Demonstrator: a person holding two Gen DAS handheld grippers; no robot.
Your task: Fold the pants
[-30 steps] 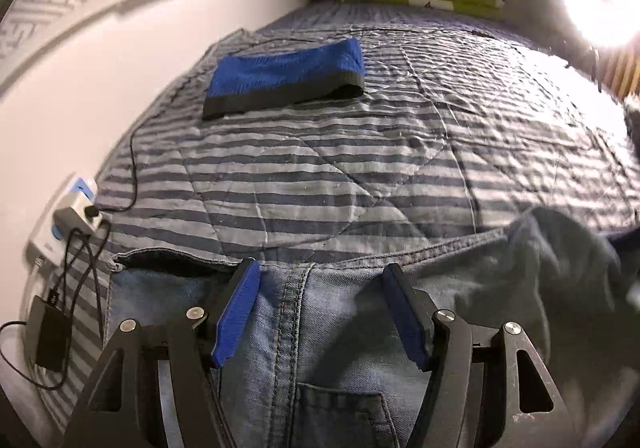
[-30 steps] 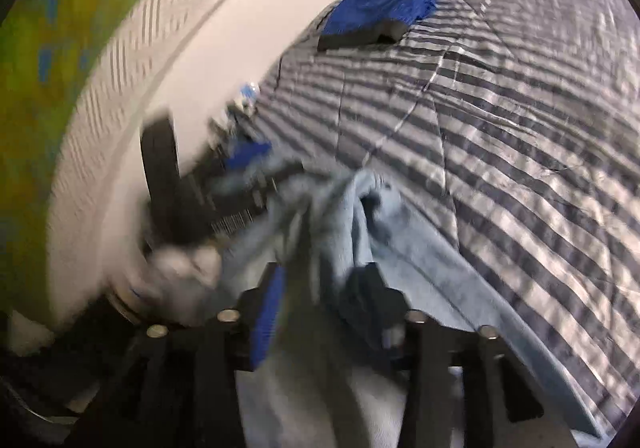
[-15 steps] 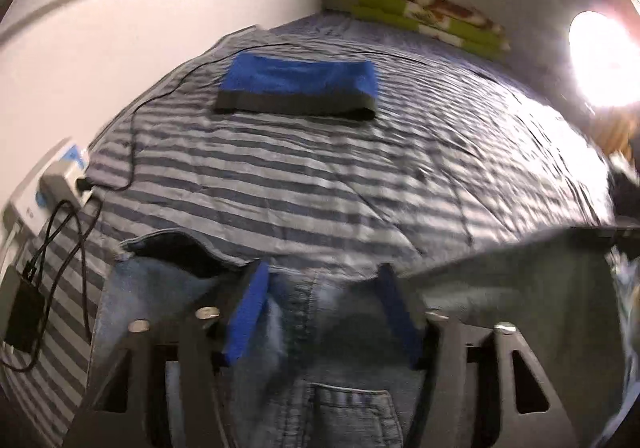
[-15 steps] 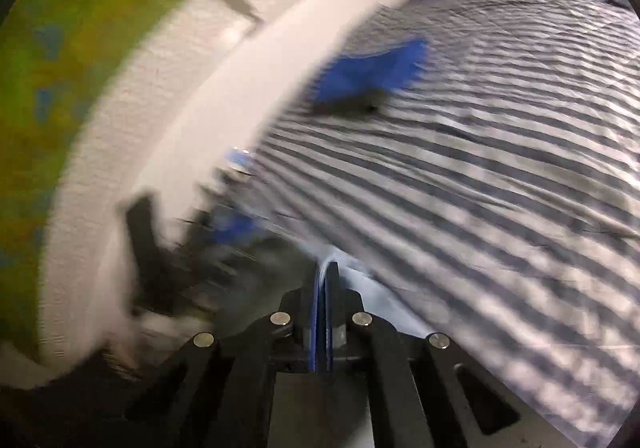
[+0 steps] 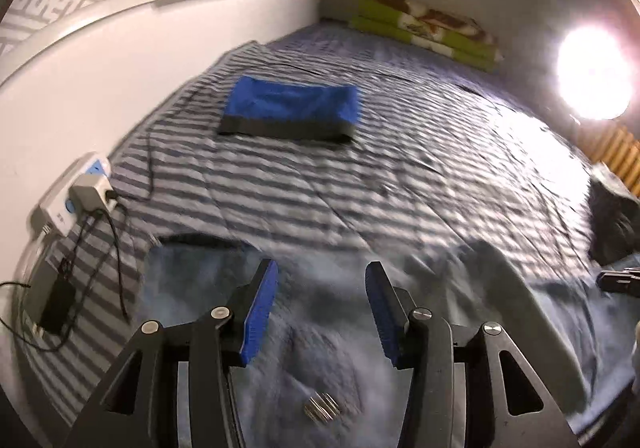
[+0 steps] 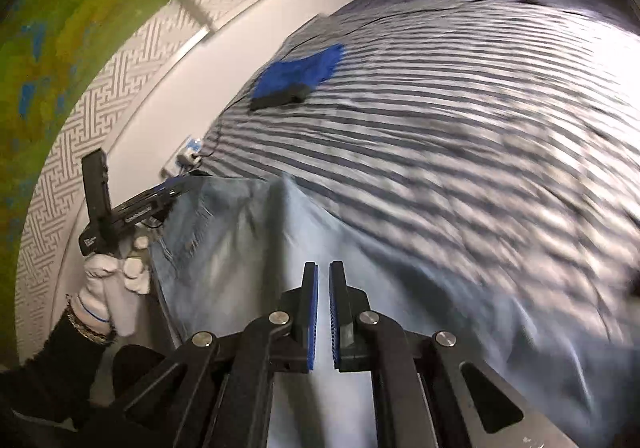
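Pants [image 6: 248, 248] lie lengthwise across striped bedspread [image 6: 460, 120]

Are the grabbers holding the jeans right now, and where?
Left gripper: no; its jaws, just opening, stand apart over the jeans, pinching nothing. Right gripper: nearly shut above them; whether cloth is pinched cannot be told.

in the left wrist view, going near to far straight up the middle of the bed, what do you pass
left gripper → jeans → striped quilt → folded blue and black garment → green patterned bedding against the far wall
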